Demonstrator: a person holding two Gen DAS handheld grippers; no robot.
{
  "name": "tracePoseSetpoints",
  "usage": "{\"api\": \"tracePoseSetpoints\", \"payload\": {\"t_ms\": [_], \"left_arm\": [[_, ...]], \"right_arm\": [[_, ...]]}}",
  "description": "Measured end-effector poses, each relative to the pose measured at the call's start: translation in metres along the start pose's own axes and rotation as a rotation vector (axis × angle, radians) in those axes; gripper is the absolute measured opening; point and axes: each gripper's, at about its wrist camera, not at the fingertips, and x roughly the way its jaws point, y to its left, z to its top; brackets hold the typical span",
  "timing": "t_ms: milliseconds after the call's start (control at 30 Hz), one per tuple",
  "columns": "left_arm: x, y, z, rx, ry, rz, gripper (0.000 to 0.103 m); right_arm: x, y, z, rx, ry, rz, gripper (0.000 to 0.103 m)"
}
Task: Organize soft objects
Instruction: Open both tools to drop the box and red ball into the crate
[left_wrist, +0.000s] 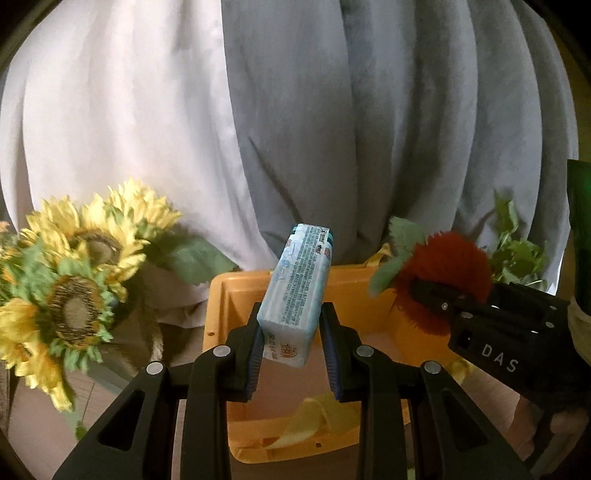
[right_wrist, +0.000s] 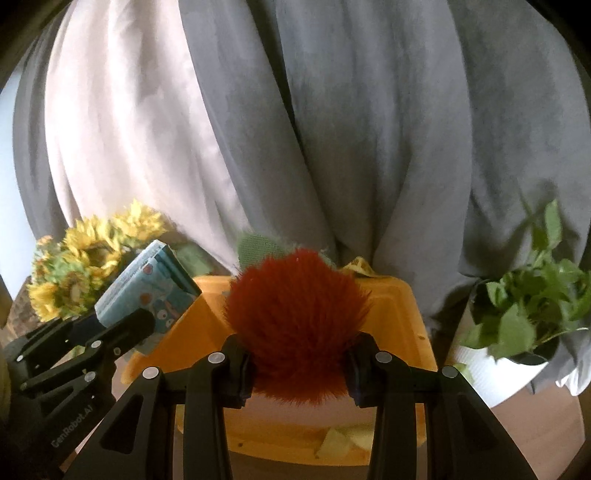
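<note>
Sunflowers (left_wrist: 70, 280): a yellow artificial bunch, well to the left of the left gripper's fingers and beyond them; in the right wrist view it sits far left, behind the tissue pack.
Left gripper (left_wrist: 291, 347): its two fingers pinch a tissue pack between the blue pads, one pad on each long side.
Tissue pack (left_wrist: 295, 295): pale blue, printed, held by its near end between the left fingers; it tilts up and away from them, its far end above the bin's back rim. From the right wrist view it shows left of the right fingers (right_wrist: 147, 295), with cartoon print on its face.
Orange bin (left_wrist: 236, 302): directly under and ahead of both pairs of fingers; pale yellow pieces lie on its floor (left_wrist: 314, 417), below the left fingertips.
Right gripper (right_wrist: 297, 363): fingers squeezed onto a red fluffy ball, one on each side of its lower half.
Red fluffy ball (right_wrist: 295, 314): fills the gap between the right fingers and bulges above them, over the bin; a green leaf-like piece (right_wrist: 258, 245) shows just behind its top. In the left wrist view it is right of the left fingers.
Potted plant (right_wrist: 532, 295): green leaves in a white pot, well right of the right fingers, beside the bin.
Curtains (right_wrist: 332, 129): grey and white folds hang behind everything.
</note>
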Motion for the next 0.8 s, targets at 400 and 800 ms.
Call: {"api": "tracePoseSetpoints", "payload": {"t_ms": [400, 800], "left_arm": [[0.044, 0.003, -0.009, 0.019, 0.073, 0.005, 0.036], [0.007, -0.002, -0.004, 0.036, 0.025, 0.026, 0.055]], "right_arm": [[0.047, -0.014, -0.007, 0.028, 0.125, 0.001, 0.047], [0.027, -0.018, -0.007, 0.043, 0.093, -0.069, 0.068]]}}
